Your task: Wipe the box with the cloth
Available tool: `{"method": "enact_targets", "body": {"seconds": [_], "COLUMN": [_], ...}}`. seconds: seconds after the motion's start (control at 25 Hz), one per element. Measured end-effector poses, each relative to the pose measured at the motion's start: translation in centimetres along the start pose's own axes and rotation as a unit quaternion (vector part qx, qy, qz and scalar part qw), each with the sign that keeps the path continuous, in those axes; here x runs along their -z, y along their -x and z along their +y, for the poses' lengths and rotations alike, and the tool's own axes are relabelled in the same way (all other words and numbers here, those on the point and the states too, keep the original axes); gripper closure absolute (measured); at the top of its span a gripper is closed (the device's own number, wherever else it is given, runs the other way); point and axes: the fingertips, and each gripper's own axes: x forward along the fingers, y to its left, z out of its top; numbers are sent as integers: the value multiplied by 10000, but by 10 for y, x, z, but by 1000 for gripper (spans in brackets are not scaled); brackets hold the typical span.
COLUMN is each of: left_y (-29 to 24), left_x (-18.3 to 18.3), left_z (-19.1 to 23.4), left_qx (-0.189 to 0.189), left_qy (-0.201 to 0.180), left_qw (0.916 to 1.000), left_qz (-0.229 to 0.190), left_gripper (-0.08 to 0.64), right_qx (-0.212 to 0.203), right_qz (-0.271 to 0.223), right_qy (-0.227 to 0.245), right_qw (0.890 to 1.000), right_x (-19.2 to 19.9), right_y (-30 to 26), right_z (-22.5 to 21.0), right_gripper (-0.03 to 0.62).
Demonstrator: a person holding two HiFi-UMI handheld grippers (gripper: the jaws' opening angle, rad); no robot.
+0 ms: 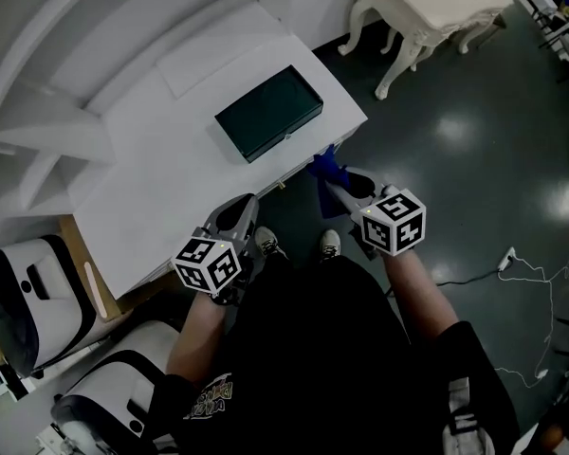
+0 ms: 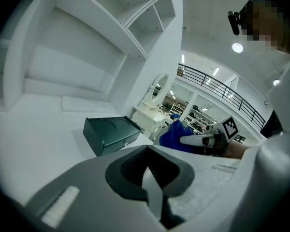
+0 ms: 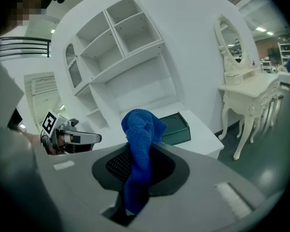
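Blue cloth [image 3: 139, 139]: bunched, clamped between the closed jaws of the right tool [image 3: 135, 178]; held just off the desk's near edge, centre of the head view. Dark green box [image 1: 269, 112]: lid down, lying on the white desk [image 1: 161, 197], upper centre of the head view, apart from the cloth. Left tool [image 2: 152, 187]: jaws together, nothing between them; left of centre, at the desk's near edge. Status: cloth in hand; no contact with box; wiping judged wholly outstanding.
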Motion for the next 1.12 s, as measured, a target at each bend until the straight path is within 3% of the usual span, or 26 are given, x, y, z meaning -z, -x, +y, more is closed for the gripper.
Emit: {"method": "enact_targets", "body": {"seconds": [0.6,1.12], "left_y": [-7,0], "left_x": [22,43], "left_z": [-40,-49], "left_qx": [-500,-785], "left_qy": [318,405], "left_qw": [9974,9951], "left_qz": [-413,-452], "left_gripper": [560,560], "right_qx": [-611,-894], "right_qz": [299,467], "right_qy": [481,506], "right_qw": [9965,9936], "right_x": [8,24], "right_y": [24,23], "right_z": [-11,-10], "right_gripper": [502,502]}}
